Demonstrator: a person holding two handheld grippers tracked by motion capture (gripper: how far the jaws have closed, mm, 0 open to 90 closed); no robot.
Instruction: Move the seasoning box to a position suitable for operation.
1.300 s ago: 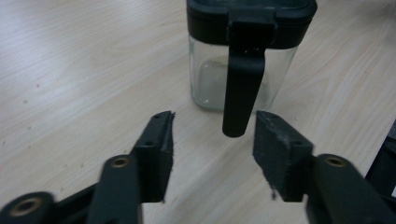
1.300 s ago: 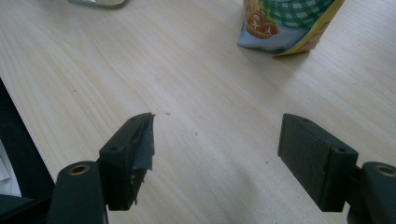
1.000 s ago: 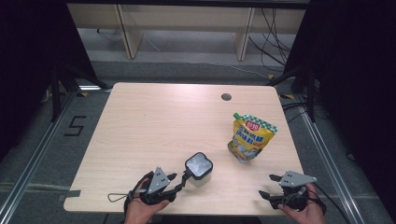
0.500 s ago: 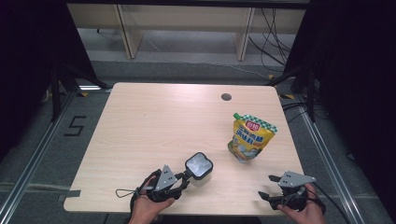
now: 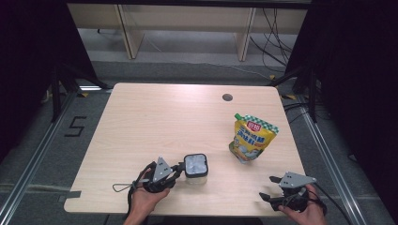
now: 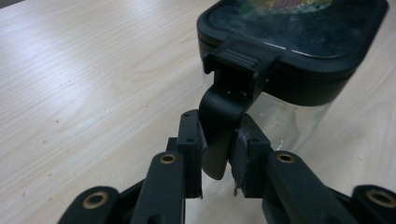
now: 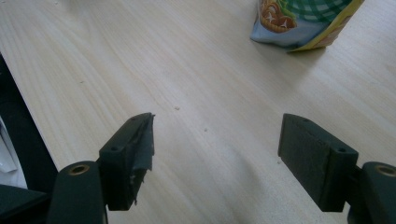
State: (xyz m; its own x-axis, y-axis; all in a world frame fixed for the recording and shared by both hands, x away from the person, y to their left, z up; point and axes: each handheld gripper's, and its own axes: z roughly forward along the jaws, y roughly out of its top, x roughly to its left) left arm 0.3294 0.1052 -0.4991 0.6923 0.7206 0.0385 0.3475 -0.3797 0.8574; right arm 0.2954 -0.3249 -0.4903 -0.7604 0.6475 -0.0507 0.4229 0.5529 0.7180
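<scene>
A clear square container (image 5: 195,169) with a black lid (image 6: 299,37) stands near the table's front edge. Its black lid latch (image 6: 224,121) hangs down the side, and my left gripper (image 5: 177,169) (image 6: 217,144) is shut on that latch. A yellow and green snack pouch (image 5: 251,137) stands upright at the right; its bottom edge (image 7: 303,23) shows at the top of the right gripper view. My right gripper (image 5: 268,188) (image 7: 219,144) rests at the front right corner, open, nothing between its jaws, well short of the pouch.
The wooden table (image 5: 164,122) has a round cable hole (image 5: 227,97) near its far edge. The table's front edge (image 7: 18,116) runs close beside the right gripper. Shelving legs and cables lie on the floor beyond.
My left gripper has moved a little right, closer to the container, and now pinches its latch. The right gripper and pouch stay put.
</scene>
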